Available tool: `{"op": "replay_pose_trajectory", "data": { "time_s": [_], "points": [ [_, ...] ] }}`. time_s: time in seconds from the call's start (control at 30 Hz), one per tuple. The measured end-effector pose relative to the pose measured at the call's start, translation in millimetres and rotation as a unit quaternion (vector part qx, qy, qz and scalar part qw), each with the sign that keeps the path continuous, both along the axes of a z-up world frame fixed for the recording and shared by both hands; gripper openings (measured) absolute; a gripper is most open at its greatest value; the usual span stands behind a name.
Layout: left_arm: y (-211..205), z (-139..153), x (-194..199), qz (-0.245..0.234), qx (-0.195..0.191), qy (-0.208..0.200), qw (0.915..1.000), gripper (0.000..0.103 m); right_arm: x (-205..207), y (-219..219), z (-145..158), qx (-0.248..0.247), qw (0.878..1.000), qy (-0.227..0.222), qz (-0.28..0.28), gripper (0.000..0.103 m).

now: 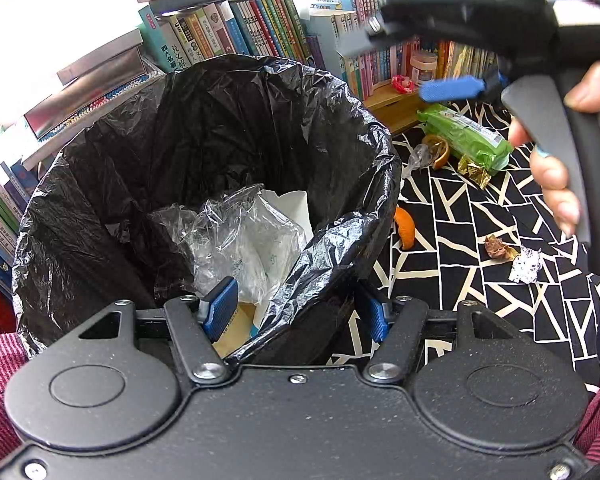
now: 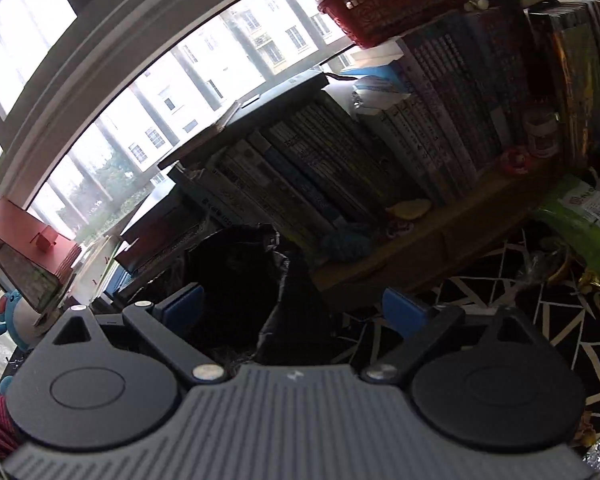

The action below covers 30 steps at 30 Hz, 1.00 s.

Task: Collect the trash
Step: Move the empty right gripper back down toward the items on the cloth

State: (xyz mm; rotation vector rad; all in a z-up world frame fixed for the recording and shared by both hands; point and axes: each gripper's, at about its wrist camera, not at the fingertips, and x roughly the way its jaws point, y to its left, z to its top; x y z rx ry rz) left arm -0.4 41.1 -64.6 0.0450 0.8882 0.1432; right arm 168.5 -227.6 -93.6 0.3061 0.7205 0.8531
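Observation:
A bin with a black liner [image 1: 204, 128] fills the left wrist view; clear plastic film [image 1: 236, 236] and white paper [image 1: 288, 208] lie inside. My left gripper [image 1: 298, 312] stands open astride the bin's near rim, one blue pad inside and one outside. On the patterned cloth to the right lie a green packet [image 1: 468, 136], an orange peel [image 1: 406, 228], a gold wrapper [image 1: 476, 170], a brown scrap [image 1: 500, 248] and silver foil [image 1: 526, 266]. My right gripper [image 2: 294, 310] is open and empty, held by a hand [image 1: 556, 184] above this litter, facing the bin liner [image 2: 236, 272].
Rows of books [image 1: 260, 28] on a low wooden shelf [image 1: 392, 100] stand right behind the bin. A white jar [image 1: 423, 65] sits on the shelf and a red basket [image 2: 392, 4] on top of the books. A window [image 2: 148, 92] lies beyond. A black and white cloth [image 1: 460, 280] covers the table.

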Motion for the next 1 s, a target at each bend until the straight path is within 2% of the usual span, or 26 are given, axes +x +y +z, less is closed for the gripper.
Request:
{"op": "replay_pose_trajectory", "data": {
  "time_s": [0.13, 0.23, 0.37, 0.47, 0.57, 0.63, 0.73, 0.87, 1.0],
  "points": [
    [-0.5, 0.0, -0.2, 0.0, 0.0, 0.0, 1.0, 0.062, 17.9, -12.5, -17.0, -0.052, 0.997, 0.011, -0.061, 0.099],
    [0.1, -0.2, 0.3, 0.0, 0.001, 0.0, 1.0, 0.062, 31.4, -25.3, -25.5, -0.112, 0.987, 0.009, -0.115, 0.099],
    [0.2, -0.4, 0.4, 0.0, 0.001, 0.0, 1.0, 0.063, 49.6, -45.2, -39.7, -0.21, 0.963, 0.013, -0.17, 0.099],
    [0.0, -0.4, 0.4, -0.001, 0.001, 0.0, 1.0, 0.064, 65.6, -55.8, -63.1, -0.296, 0.934, 0.056, -0.192, 0.099],
    [1.8, -0.3, 1.5, 0.0, 0.0, 0.001, 1.0, 0.064, 74.1, -64.6, -89.4, -0.352, 0.909, 0.106, -0.196, 0.099],
    [1.9, -0.4, 2.7, 0.0, -0.001, 0.002, 1.0, 0.064, 71.1, -66.1, -102.5, -0.374, 0.9, 0.131, -0.183, 0.098],
    [2.3, -0.9, 3.3, 0.002, -0.004, 0.004, 1.0, 0.064, 63.2, -62.7, -116.0, -0.395, 0.894, 0.153, -0.146, 0.095],
    [1.7, -1.6, 2.9, 0.002, -0.003, 0.005, 1.0, 0.064, 58.8, -49.8, -128.9, -0.417, 0.888, 0.167, -0.096, 0.086],
    [0.5, -2.4, 3.3, 0.002, -0.001, 0.006, 1.0, 0.064, 61.7, -46.1, -148.8, -0.44, 0.877, 0.169, -0.094, 0.075]
  ]
}}
